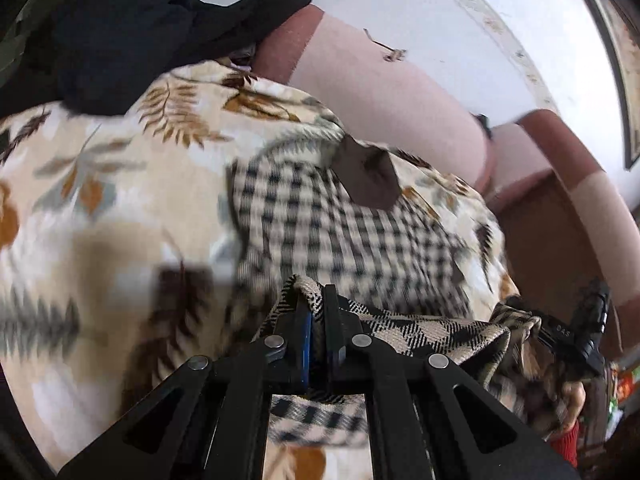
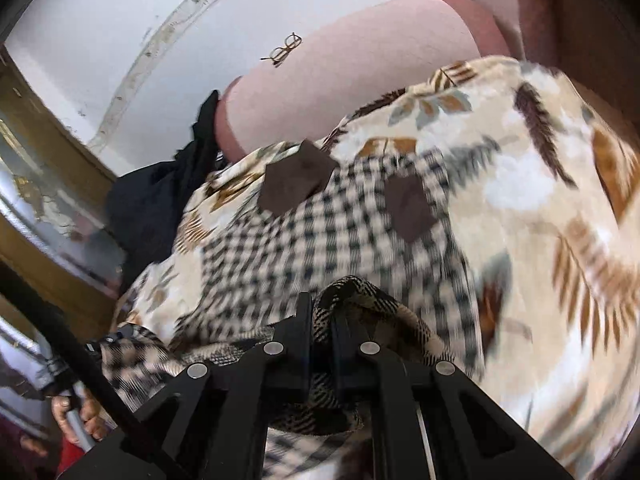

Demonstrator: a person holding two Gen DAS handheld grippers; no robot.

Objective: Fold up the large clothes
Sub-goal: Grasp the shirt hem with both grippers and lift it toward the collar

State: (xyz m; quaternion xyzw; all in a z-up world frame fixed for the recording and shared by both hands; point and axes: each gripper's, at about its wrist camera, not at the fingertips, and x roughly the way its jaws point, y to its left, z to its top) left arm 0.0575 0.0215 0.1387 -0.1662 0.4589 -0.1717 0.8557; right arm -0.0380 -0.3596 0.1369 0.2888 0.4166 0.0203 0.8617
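You're mid-fold: both grippers, left point(image 1: 316, 316) and right point(image 2: 322, 320), pinch the beige-black checked woven garment's point(image 1: 340, 224) near edge; next carry it far, over the leaf-print blanket point(image 1: 100, 200).

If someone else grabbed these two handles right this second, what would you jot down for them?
Left gripper: shut on the checked garment.
Right gripper: shut on the same garment's edge, fingers pinching a fold of it.
The garment hangs between both grippers, the rest lying on the leaf-print blanket; black clothing lies at the far end.
Done: both grips made.
Left: probably carry the held edge over to complete the fold, then smooth it.
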